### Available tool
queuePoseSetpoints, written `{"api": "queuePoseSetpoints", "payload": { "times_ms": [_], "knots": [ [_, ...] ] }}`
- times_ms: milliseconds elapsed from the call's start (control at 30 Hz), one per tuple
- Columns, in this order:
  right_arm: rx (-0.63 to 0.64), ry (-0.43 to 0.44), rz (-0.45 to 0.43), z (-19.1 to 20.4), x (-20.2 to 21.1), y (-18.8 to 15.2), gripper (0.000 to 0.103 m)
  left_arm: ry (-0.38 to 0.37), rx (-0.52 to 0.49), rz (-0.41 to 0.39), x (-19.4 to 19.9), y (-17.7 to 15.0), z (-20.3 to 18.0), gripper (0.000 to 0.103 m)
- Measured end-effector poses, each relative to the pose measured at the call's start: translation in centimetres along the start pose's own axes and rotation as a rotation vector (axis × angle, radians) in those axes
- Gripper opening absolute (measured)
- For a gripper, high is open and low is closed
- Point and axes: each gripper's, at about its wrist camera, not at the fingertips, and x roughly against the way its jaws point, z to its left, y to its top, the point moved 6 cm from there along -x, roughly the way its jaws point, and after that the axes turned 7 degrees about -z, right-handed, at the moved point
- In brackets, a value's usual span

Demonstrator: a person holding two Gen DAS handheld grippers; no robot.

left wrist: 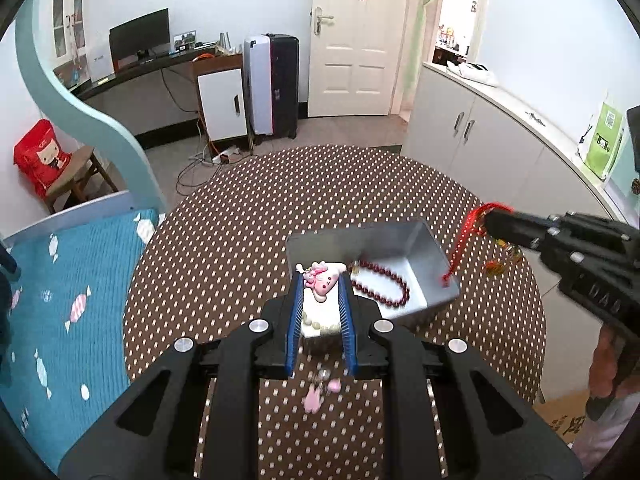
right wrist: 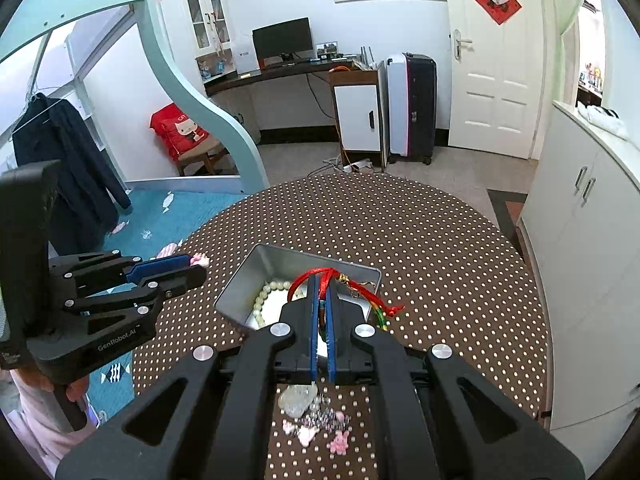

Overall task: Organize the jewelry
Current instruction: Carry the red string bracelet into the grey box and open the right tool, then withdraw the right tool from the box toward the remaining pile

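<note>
A silver metal box (left wrist: 432, 258) stands on the dotted round table (left wrist: 280, 200). Inside lie a dark red bead bracelet (left wrist: 384, 284) and a cream bead bracelet (right wrist: 264, 300). My left gripper (left wrist: 320, 284) is shut on a pink bunny charm (left wrist: 322, 278), held over the box's left part. My right gripper (right wrist: 321, 284) is shut on a red cord bracelet (right wrist: 316, 278) with coloured tassels (right wrist: 382, 308), above the box (right wrist: 240, 284). In the left wrist view the right gripper (left wrist: 496, 220) holds the red cord (left wrist: 460, 244) dangling over the box's right rim.
Loose pink charms and a clear pendant (right wrist: 298, 398) lie on the table near its front edge, also seen in the left wrist view (left wrist: 320, 390). A bed with a teal cover (left wrist: 60, 300) is left; white cabinets (left wrist: 500, 140) are right.
</note>
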Motion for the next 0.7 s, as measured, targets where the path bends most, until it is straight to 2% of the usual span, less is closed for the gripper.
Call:
{"api": "queuePoseSetpoints", "payload": {
  "times_ms": [300,433,467,500,533,567,600,700],
  "knots": [
    [-0.038,0.055,0.094,-0.8,-4.4,-0.2,0.002,-0.039,0.007,0.084,-5.4,0.8,-0.5,0.017],
    [-0.062,0.058,0.127,-1.1,-5.4,-0.3,0.007,-0.019,-0.001,0.103,-6.9,0.3,-0.2,0.018],
    [-0.070,0.046,0.129,-1.4,-5.5,-0.3,0.013,-0.022,0.002,0.104,-7.0,0.3,-0.1,0.019],
    [-0.078,0.043,0.129,-1.6,-5.3,-0.3,0.018,-0.024,-0.005,0.101,-7.1,0.4,-0.1,0.023],
    [-0.081,0.030,0.123,-1.8,-5.1,-0.2,0.036,-0.021,-0.010,0.095,-7.0,0.5,-0.2,0.037],
    [-0.081,0.008,0.114,-2.1,-4.8,-0.1,0.062,-0.019,-0.013,0.088,-6.8,0.5,0.0,0.045],
    [-0.080,-0.010,0.106,-2.3,-4.6,0.0,0.070,-0.022,-0.014,0.078,-6.6,0.7,0.1,0.051],
    [-0.088,-0.009,0.087,-2.8,-3.9,0.0,0.072,-0.019,-0.009,0.075,-6.3,0.6,0.3,0.051]
  ]
}}
